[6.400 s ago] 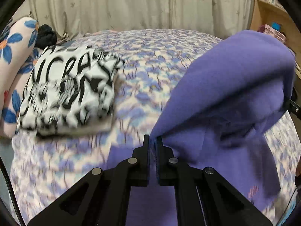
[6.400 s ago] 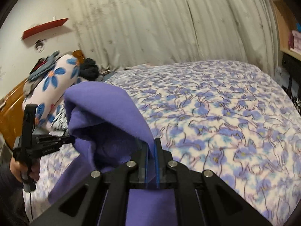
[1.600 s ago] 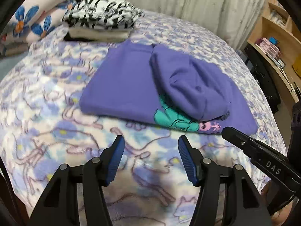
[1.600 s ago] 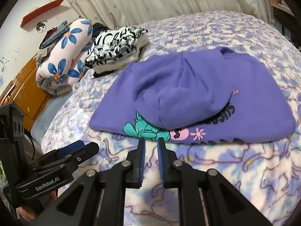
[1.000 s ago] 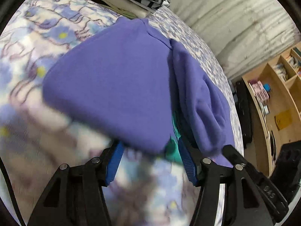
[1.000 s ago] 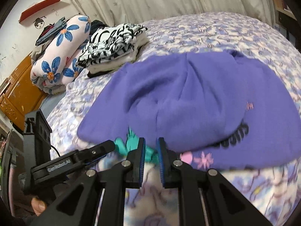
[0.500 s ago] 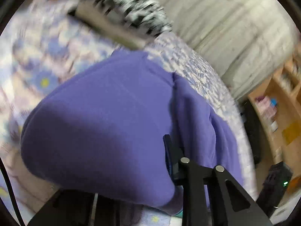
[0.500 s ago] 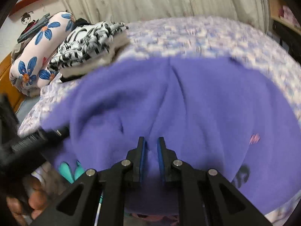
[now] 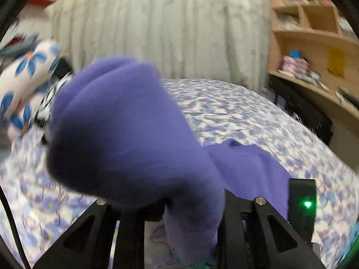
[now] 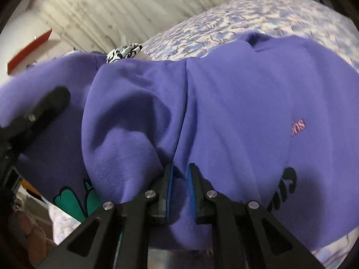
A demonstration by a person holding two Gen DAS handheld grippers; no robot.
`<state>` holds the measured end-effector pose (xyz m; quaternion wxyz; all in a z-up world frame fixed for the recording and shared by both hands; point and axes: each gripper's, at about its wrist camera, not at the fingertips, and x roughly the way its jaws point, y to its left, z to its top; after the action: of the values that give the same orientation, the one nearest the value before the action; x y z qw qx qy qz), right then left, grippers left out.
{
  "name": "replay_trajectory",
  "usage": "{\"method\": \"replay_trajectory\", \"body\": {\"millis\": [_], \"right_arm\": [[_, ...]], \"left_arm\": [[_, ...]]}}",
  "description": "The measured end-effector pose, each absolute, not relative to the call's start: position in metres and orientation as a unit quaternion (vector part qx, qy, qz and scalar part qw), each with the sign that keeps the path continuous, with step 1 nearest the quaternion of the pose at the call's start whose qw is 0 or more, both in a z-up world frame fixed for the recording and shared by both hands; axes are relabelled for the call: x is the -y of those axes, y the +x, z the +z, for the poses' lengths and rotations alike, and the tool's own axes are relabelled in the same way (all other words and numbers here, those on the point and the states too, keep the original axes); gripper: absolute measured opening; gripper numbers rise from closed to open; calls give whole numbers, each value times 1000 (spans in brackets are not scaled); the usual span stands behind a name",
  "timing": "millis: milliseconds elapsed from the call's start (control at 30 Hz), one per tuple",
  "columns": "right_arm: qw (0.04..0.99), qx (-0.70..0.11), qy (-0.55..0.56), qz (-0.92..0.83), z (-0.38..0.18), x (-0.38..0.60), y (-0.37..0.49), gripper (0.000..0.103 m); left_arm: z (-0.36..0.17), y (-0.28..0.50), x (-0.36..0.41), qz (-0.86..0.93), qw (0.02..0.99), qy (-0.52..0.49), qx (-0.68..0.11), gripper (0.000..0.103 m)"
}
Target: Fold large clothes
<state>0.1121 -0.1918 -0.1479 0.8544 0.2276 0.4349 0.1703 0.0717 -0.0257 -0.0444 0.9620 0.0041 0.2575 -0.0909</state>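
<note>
A folded purple sweatshirt with a teal print is lifted off the patterned bed. In the left wrist view its thick folded edge bulges over my left gripper, whose fingertips are buried in the cloth, jaws spread around the wad. In the right wrist view the sweatshirt fills the frame. My right gripper has its blue-padded jaws nearly together on the sweatshirt's near edge. The left gripper's finger shows at the left, pressed on the cloth.
A black-and-white folded garment lies beyond the sweatshirt. A floral pillow sits at the far left. A curtain hangs behind the bed. Wooden shelves stand on the right.
Both grippers have closed in on the sweatshirt's near edge and raised it off the bed. The left gripper, open over the bed before, now has cloth between its jaws.
</note>
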Motion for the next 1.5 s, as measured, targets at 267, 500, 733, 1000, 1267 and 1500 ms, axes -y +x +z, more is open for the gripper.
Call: {"method": "replay_trajectory", "body": {"millis": [267,500,733,1000,1267,1500], "right_arm": [[813,-427,337,208,-154,244,86,13],[835,-415,339,124,-141,310,46,26],[865,-372,336,-8,-121,380,23,26],[855,-379,349,-63,-132,416,11,28],[867,-359,340,-53,-116,428,12,28],[885,-336,320,-30,-82,421,21,28]], "left_arm": [[-34,70,104,-125,952,100,-260,22],[-42,77,159,-137,939,155,-274,35],[-99,78,230,-149,904,287,-281,43],[-163,52,285,-183,849,421,-260,43],[-138,59,268,-257,849,357,-293,89],[-102,75,244,-325,846,228,-356,96]]}}
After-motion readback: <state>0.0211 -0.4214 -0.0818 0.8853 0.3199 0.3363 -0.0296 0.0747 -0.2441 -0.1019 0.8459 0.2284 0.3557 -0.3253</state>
